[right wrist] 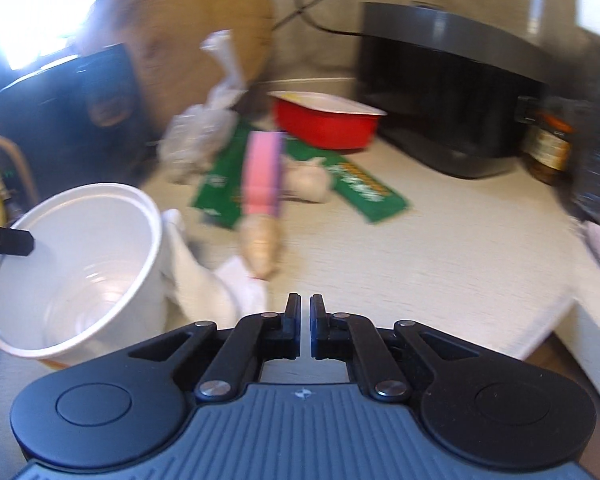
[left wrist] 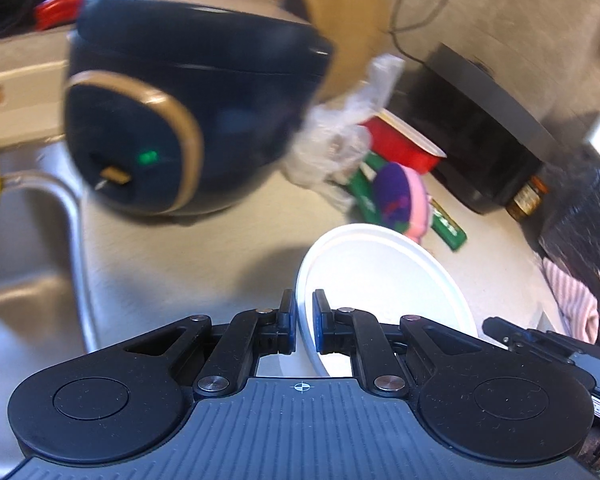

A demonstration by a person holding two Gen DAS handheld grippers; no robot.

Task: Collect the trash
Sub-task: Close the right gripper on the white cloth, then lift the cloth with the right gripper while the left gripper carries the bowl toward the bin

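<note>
My left gripper is shut on the rim of a white paper cup, which it holds tilted above the counter. In the right wrist view the cup is at the left with a left finger on its rim. My right gripper is shut and empty, low over the counter near a crumpled white tissue. Further back lie green wrappers, a pink and purple sponge, a crumpled clear plastic bag and a red tray.
A dark rice cooker stands beside the steel sink at left. A wooden board leans on the back wall. A black appliance and a jar stand at the back right. A striped cloth lies at right.
</note>
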